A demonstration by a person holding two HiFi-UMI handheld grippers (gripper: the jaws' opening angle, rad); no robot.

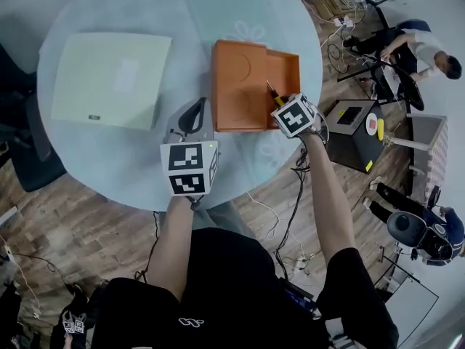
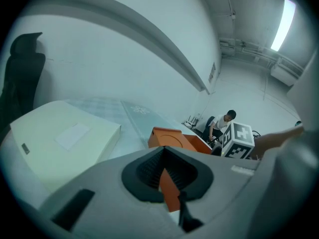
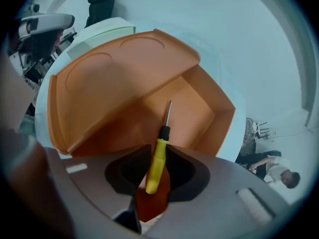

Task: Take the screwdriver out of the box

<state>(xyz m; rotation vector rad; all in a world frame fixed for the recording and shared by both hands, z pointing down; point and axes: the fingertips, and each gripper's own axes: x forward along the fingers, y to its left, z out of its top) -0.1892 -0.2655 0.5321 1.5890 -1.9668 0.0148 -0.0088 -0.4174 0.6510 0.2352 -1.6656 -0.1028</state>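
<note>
On the round pale glass table [image 1: 87, 6], a flat pale-green rectangular box [image 1: 109, 78] lies toward the left edge. The left gripper [image 1: 195, 111] hangs over the near edge with its jaws apparently drawn together on nothing. At the centre stands the open orange plastic box [image 1: 240, 86], and at its near right corner the right gripper [image 3: 157, 171] is clenched on the yellow-handled screwdriver [image 3: 158, 158]. The tool's long axis runs straight out from the jaws, with the metal shaft pointing into the box, so withdrawal likely means lifting back toward the near edge.
</note>
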